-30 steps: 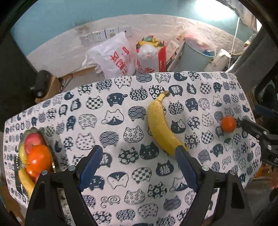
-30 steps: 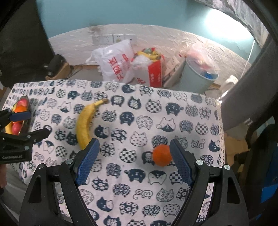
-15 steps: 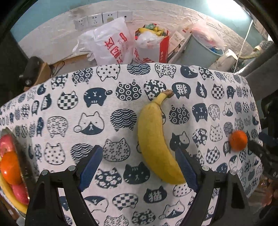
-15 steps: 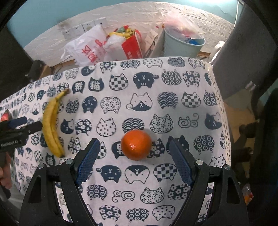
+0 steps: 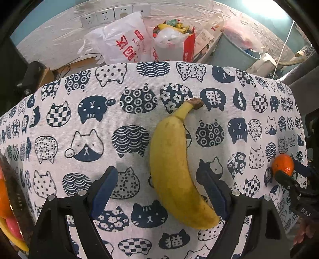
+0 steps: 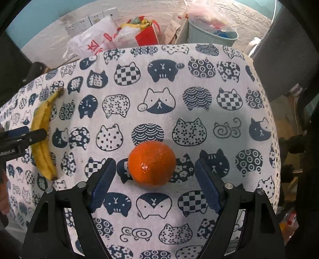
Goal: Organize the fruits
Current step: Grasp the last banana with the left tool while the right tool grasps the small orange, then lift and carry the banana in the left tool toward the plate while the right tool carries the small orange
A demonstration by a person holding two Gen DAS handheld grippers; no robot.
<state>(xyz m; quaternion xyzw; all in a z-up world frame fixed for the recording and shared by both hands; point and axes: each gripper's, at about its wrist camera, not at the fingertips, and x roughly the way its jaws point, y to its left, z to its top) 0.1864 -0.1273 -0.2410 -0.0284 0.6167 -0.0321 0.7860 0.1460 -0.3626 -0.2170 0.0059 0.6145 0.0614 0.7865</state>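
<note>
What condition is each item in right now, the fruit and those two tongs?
Yellow banana: lying flat on the cat-print tablecloth, between the left tongs' pads, ungripped.
Round orange fruit: resting on the cloth, untouched.
Left tongs: open, straddling the banana.
Right tongs: closing, orange between them, pads clear of it.
Fruit bowl: partly filled, at the table's left edge.

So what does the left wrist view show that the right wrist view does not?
Only the left wrist view shows the fruit bowl at its left edge and the left gripper open around the banana.

Only the right wrist view shows the right gripper closing on either side of the orange, pads not yet touching it.

Both show the banana, the orange, the cat-print tablecloth, the white plastic bag and the wall sockets.
</note>
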